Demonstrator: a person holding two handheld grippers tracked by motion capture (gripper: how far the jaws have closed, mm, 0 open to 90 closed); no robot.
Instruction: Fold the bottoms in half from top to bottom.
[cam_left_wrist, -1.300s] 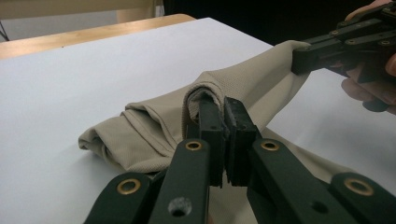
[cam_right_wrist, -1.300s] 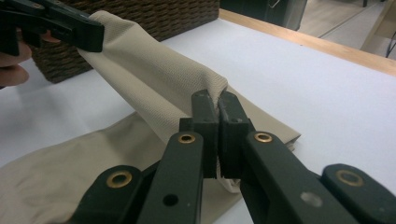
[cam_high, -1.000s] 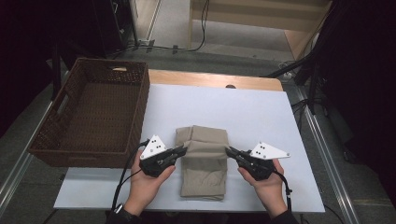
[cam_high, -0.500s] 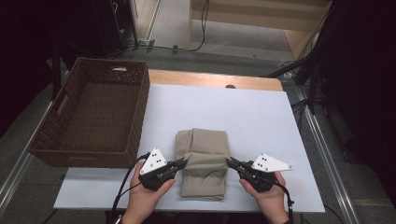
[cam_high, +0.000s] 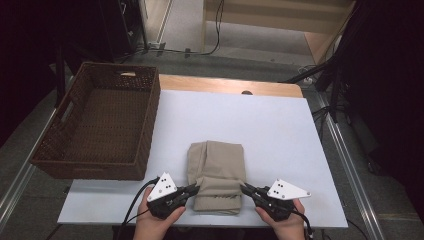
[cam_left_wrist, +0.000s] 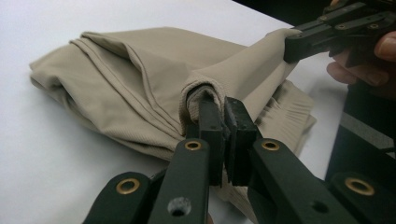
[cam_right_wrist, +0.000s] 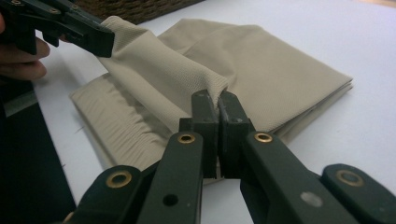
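Observation:
A folded beige garment (cam_high: 216, 175) lies on the white table near its front edge. My left gripper (cam_high: 194, 189) is shut on the garment's near-left corner, and the left gripper view shows the cloth (cam_left_wrist: 140, 88) pinched between the jaws (cam_left_wrist: 219, 112). My right gripper (cam_high: 245, 188) is shut on the near-right corner; the right gripper view has a ridge of fabric (cam_right_wrist: 187, 70) clamped at the jaw tips (cam_right_wrist: 217, 100). Between the two grippers the top fold is lifted and stretched taut. The other gripper (cam_left_wrist: 336, 28) (cam_right_wrist: 60, 25) appears far off in each gripper view.
A dark brown wicker basket (cam_high: 145, 125) stands at the table's left side, a short way from the garment. The white table top (cam_high: 280, 125) extends behind and to the right of the garment. A wooden strip (cam_high: 225, 85) runs along the far edge.
Both hands have drawn back toward the table's front edge and lower, pulling the garment's near fold with them. The garment's near end now sits closer to the edge.

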